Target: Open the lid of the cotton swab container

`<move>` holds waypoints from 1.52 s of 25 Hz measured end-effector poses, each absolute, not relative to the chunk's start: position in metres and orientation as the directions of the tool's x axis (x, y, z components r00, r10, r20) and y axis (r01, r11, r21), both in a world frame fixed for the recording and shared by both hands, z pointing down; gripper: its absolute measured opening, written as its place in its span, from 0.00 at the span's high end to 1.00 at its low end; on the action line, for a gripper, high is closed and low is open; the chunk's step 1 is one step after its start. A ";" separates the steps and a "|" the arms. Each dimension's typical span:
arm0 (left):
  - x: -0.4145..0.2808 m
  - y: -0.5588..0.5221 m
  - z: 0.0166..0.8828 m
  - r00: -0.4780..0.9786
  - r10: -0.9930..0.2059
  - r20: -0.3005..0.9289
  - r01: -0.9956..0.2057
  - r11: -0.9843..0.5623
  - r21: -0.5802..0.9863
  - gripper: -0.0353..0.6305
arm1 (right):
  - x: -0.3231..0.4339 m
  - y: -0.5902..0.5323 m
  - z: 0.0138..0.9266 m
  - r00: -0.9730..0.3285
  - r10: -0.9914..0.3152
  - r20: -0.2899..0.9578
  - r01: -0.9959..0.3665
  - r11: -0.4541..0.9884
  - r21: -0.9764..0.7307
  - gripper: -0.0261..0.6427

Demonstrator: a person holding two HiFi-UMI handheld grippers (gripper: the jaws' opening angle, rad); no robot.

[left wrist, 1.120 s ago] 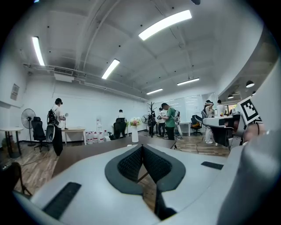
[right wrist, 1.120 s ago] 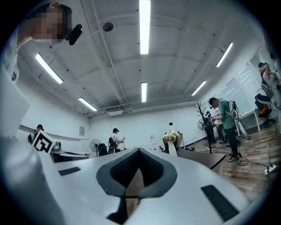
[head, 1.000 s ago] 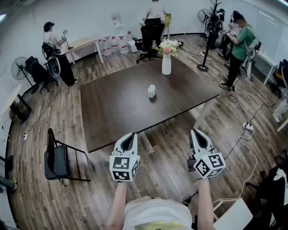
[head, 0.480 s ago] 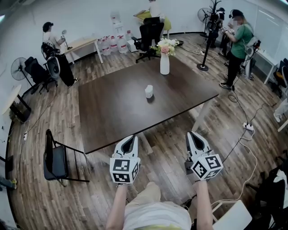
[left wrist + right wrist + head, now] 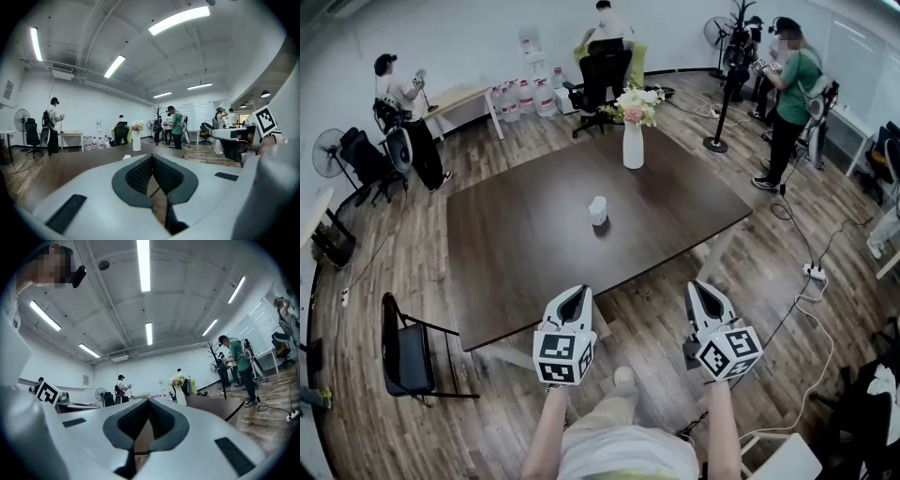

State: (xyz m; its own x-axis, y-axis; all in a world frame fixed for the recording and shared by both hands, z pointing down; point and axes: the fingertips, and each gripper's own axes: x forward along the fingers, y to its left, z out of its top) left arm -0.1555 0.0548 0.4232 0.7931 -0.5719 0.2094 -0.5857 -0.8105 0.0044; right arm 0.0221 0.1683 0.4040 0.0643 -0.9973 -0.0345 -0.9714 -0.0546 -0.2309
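Standing short of tabletop (image 5: 516, 253), task not begun
Holding left tool (image 5: 577, 294) and right tool (image 5: 701, 288) pressed together, empty: cotton swab container (image 5: 598, 210) well apart

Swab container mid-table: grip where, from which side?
Probably the lower body, left gripper fingers across its sides, coming from the near table edge: the cotton swab container stands upright and alone, the vase well behind it. That leaves the top free for opening. Lid detail is too small to tell.
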 end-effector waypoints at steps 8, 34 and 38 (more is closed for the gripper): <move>-0.099 -0.003 0.425 0.800 -0.558 0.221 -0.573 -0.819 0.006 0.91 | 0.070 0.099 0.408 0.049 -0.999 -0.015 -0.965 -0.044 -0.257 0.93; -0.061 -0.151 0.459 0.652 -0.694 0.305 -0.730 -0.683 0.004 0.91 | 0.134 -0.082 0.430 -0.143 -0.989 0.029 -0.945 0.127 -0.302 0.93; -0.049 -0.176 0.461 0.607 -0.725 0.324 -0.763 -0.646 -0.015 0.91 | 0.147 -0.124 0.429 -0.218 -0.976 0.029 -0.930 0.198 -0.311 0.93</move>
